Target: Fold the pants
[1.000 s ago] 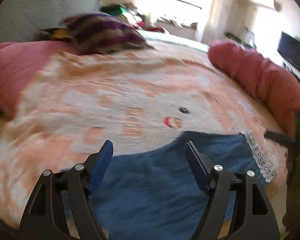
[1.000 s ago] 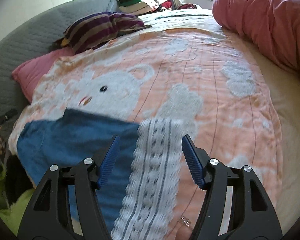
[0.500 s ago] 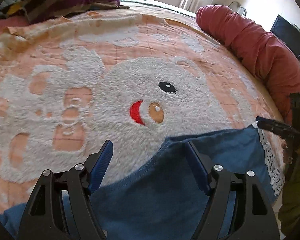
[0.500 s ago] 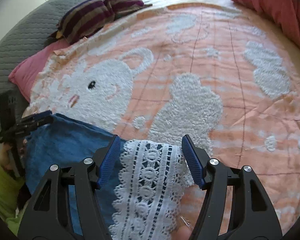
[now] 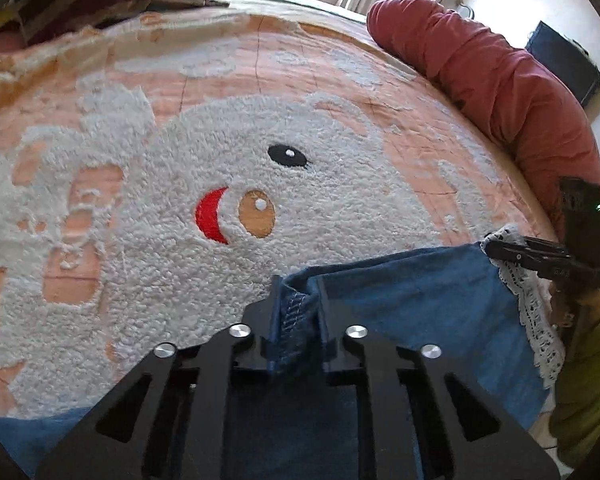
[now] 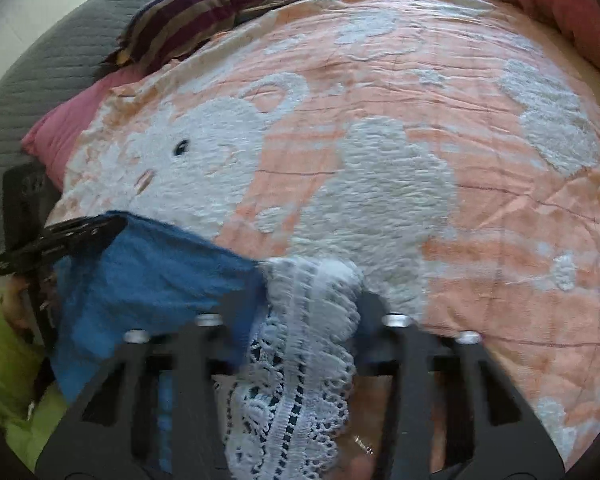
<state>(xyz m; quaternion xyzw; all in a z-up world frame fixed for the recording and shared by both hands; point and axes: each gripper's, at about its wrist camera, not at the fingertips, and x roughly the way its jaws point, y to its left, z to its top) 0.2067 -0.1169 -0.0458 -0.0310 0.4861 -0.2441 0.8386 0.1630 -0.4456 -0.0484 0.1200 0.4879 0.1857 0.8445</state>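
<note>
Nearby, bolster (image 5: 500,92) beside pants (image 5: 420,300)

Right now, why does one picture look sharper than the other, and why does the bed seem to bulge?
Left wrist view: sharp on the blanket and pants, washed out by window glare at the top. Right wrist view: motion-blurred, especially the right tool and lace trim. Both fisheye lenses bow the flat bed and darken the corners.

my right gripper (image 6: 312,300) pinches the pants' (image 6: 152,276) white lace hem (image 6: 300,360) at the bed's (image 6: 500,280) near edge; left gripper (image 6: 112,226) clamps their far corner.
</note>
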